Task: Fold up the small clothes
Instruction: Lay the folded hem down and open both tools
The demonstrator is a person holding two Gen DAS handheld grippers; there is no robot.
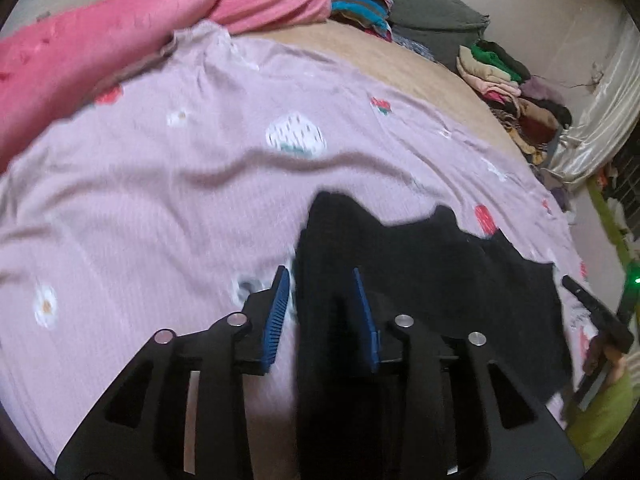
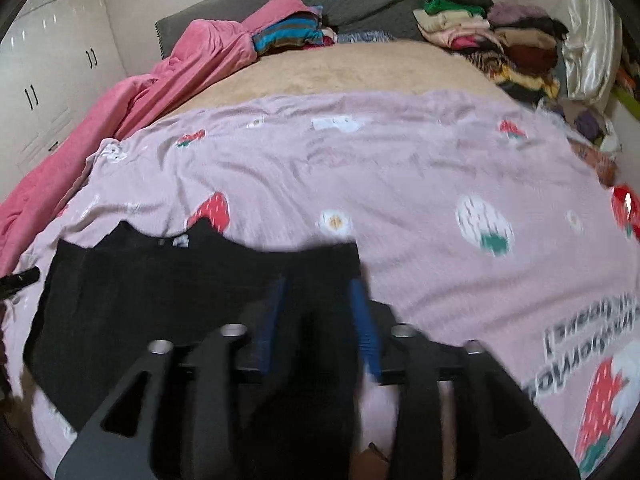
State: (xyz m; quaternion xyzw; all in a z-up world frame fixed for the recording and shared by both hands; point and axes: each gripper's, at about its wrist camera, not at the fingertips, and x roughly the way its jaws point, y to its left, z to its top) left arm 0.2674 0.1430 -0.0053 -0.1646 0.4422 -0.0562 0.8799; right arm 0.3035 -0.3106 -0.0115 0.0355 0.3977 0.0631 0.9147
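Left gripper [image 1: 320,280], right gripper [image 2: 320,292]: black frames, silver round bolts, blue ribbed fingers [image 1: 278,312].

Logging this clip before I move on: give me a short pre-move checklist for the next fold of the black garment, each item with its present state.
1. Black garment lies spread on the pink strawberry sheet: ok.
2. Left gripper jaws apart, pads not pressing the cloth: ok.
3. Right gripper jaws apart at the garment's right edge: ok.
4. Either gripper clear of the fabric underneath: cannot tell, motion blur.
5. Garment free of wrinkles: cannot tell, too dark.
6. Stacked clothes at the far corner are well away from the garment: ok.
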